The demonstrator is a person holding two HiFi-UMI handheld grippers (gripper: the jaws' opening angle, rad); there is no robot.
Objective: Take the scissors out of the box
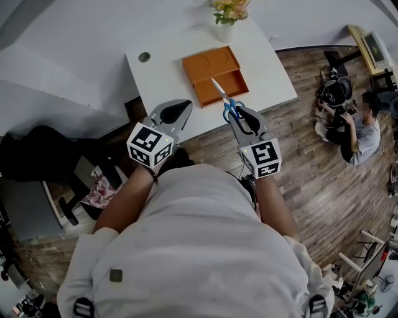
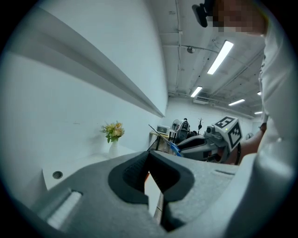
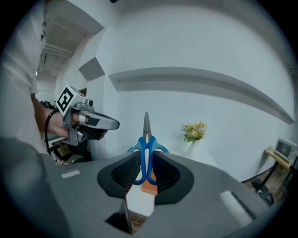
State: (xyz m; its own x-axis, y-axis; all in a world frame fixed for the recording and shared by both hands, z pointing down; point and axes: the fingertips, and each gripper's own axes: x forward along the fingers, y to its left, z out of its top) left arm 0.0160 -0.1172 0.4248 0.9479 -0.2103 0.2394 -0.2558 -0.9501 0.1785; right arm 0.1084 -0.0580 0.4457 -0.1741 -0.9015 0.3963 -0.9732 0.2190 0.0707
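Observation:
The blue-handled scissors [image 1: 225,99] hang above the table's near edge, blades pointing away from me toward the orange box [image 1: 214,74]. My right gripper [image 1: 239,113] is shut on their handles. In the right gripper view the scissors [image 3: 146,139] stand upright between the pads, blades sticking out past the tips. The box lies open on the white table [image 1: 267,71], and nothing shows inside it. My left gripper [image 1: 182,107] hovers at the table's near edge, left of the box, shut with nothing in it. In the left gripper view its jaws meet at the tips [image 2: 149,154].
A vase of flowers [image 1: 227,13] stands at the table's far edge beyond the box. A round cable hole [image 1: 144,57] sits at the table's left. A person [image 1: 359,130] sits on the wooden floor to the right. A dark chair [image 1: 43,155] stands left of me.

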